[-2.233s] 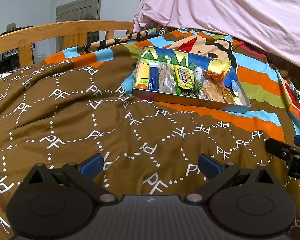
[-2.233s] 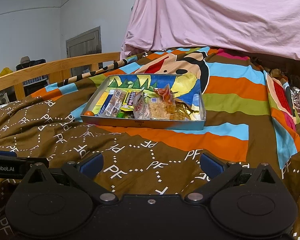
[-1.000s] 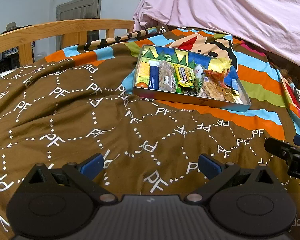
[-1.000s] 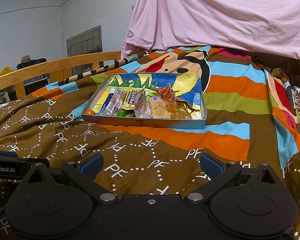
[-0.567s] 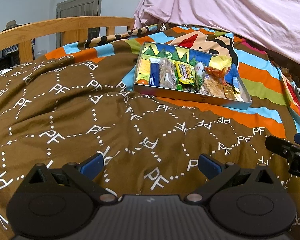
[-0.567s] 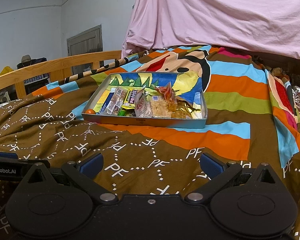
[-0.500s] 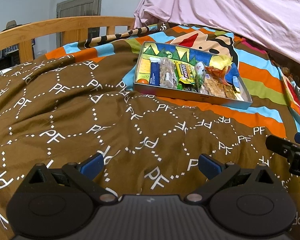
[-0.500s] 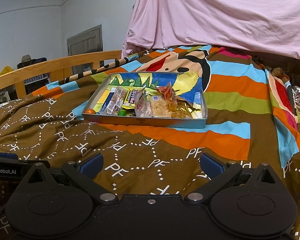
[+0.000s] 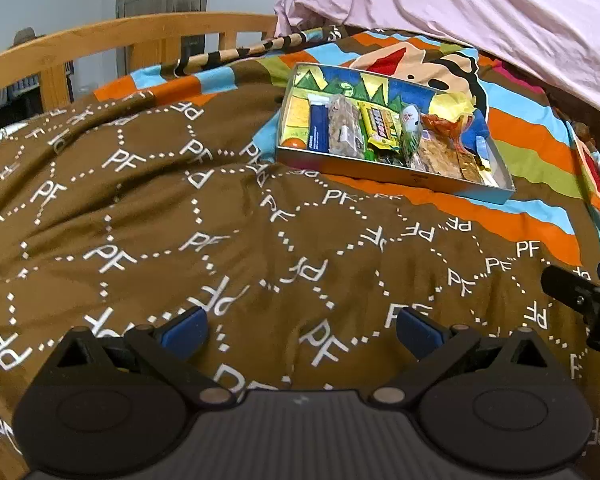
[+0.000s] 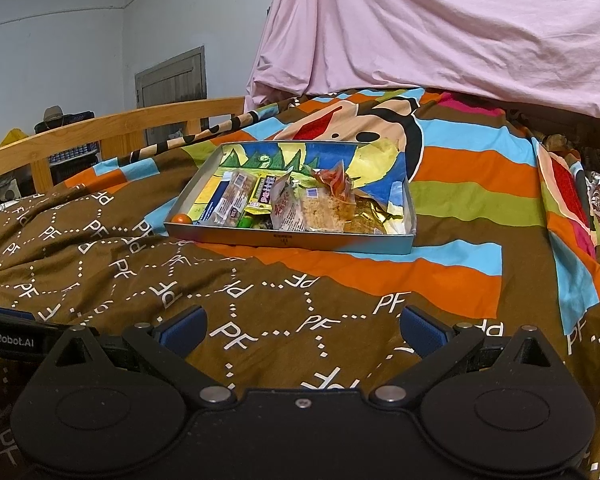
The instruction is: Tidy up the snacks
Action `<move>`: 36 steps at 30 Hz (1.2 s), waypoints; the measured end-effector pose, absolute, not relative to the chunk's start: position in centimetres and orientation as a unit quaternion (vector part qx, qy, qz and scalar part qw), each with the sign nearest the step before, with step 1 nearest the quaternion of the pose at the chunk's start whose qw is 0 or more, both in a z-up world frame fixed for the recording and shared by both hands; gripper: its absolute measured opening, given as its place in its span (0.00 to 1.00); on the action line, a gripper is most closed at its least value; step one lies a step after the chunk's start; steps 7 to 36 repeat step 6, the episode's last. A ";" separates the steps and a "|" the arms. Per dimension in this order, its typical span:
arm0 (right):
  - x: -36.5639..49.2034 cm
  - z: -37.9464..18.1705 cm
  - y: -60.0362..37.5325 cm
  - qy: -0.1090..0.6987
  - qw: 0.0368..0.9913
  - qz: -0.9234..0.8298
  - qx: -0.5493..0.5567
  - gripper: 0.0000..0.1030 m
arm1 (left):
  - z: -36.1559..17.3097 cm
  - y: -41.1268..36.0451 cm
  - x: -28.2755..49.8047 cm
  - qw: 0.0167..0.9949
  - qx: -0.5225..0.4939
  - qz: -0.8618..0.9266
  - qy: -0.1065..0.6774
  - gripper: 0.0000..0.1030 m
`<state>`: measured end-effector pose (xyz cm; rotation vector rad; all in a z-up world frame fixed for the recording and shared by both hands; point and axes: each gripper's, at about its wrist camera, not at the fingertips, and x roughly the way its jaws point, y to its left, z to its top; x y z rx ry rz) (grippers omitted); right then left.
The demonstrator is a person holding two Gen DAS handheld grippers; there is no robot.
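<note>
A shallow silver tray (image 9: 384, 170) (image 10: 288, 240) with a bright painted bottom lies on the bed ahead. Several snacks lie in it: a blue bar (image 9: 318, 128), a yellow bar (image 9: 381, 130), a clear nut pack (image 9: 345, 132), an orange ball (image 10: 181, 219), a white packet (image 10: 286, 208), a rice cake pack (image 10: 324, 210) and gold wrappers (image 10: 374, 214). My left gripper (image 9: 300, 330) is open and empty, low over the brown blanket, well short of the tray. My right gripper (image 10: 302, 330) is open and empty, likewise short of the tray.
A brown "PF" blanket (image 9: 160, 220) and a striped cartoon blanket (image 10: 472, 168) cover the bed. A wooden bed rail (image 9: 100, 44) runs along the left. A pink sheet (image 10: 440, 28) hangs behind. The right gripper's fingertip shows at the left view's right edge (image 9: 572, 292).
The left gripper has moved a little forward and lower, so the tray looks slightly nearer. The right view has barely changed. Both grippers stay open.
</note>
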<state>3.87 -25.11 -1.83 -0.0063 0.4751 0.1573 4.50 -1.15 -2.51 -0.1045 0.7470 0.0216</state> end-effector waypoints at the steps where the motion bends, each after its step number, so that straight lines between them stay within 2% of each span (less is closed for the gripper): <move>1: 3.9 -1.9 -25.0 0.236 0.969 0.078 -0.003 0.99 | -2.5 -1.2 4.5 0.930 -0.049 0.011 0.364 1.00; 36: 4.2 -1.9 -24.9 0.239 0.968 0.080 -0.005 0.99 | -2.4 -1.2 4.4 0.930 -0.046 0.011 0.365 1.00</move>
